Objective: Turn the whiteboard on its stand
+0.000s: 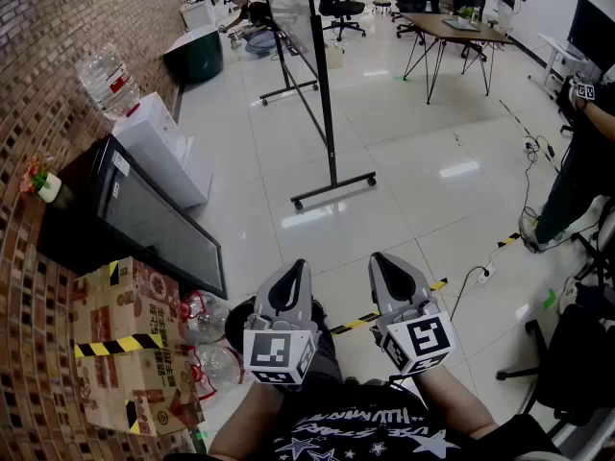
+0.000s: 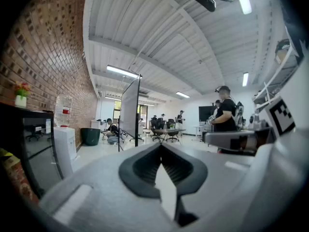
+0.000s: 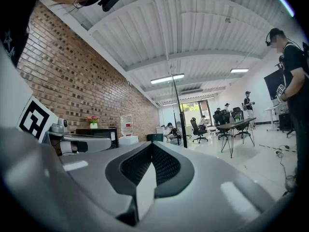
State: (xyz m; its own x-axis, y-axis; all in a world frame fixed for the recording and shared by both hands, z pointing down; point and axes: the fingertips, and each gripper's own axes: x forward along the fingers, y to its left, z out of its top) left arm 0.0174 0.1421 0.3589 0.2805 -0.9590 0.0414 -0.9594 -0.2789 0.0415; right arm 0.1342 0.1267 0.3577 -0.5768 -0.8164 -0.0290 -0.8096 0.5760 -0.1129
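Left hand-held gripper (image 1: 294, 269) (closed) faces the whiteboard (image 1: 288, 8), well apart.

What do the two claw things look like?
The left gripper and right gripper are grey, tapering to points, with black ribbed pads. Each carries a white cube with black square markers. The shirt is black with white stars.

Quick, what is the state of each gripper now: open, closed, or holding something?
Left gripper: closed, nothing between its jaws.
Right gripper: closed, nothing between its jaws.
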